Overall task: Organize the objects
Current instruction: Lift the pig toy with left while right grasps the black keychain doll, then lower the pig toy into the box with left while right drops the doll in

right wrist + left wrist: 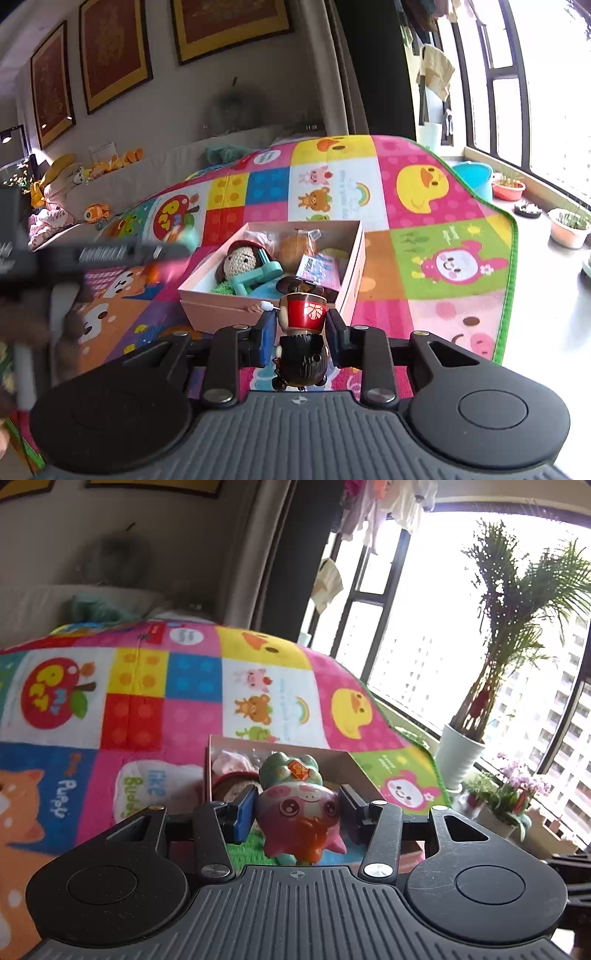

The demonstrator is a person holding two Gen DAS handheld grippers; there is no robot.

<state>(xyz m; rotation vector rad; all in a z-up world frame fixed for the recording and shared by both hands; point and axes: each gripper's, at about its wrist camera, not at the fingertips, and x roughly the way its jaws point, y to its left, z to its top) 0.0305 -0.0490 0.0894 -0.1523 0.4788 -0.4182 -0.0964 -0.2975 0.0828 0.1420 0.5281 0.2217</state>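
My left gripper (pixel 297 808) is shut on a pink and green pig figurine (pixel 295 808), held above the near end of a pink cardboard box (pixel 364 771). My right gripper (pixel 300 328) is shut on a small doll with dark hair and a red body (pixel 301 332), held just in front of the same box (pixel 218 306). The box holds a crocheted doll (pixel 242 260), a teal toy (pixel 258 277), a brown round item (pixel 295 247) and a blue-white packet (pixel 317 267). The left gripper shows blurred at the left of the right wrist view (pixel 110 254).
The box sits on a colourful cartoon play mat (pixel 424 229) (pixel 147 701). A window ledge with potted plants (pixel 465 753) and bowls (pixel 569 225) runs along the right. Soft toys (pixel 59 181) lie at the far left by a wall with framed pictures.
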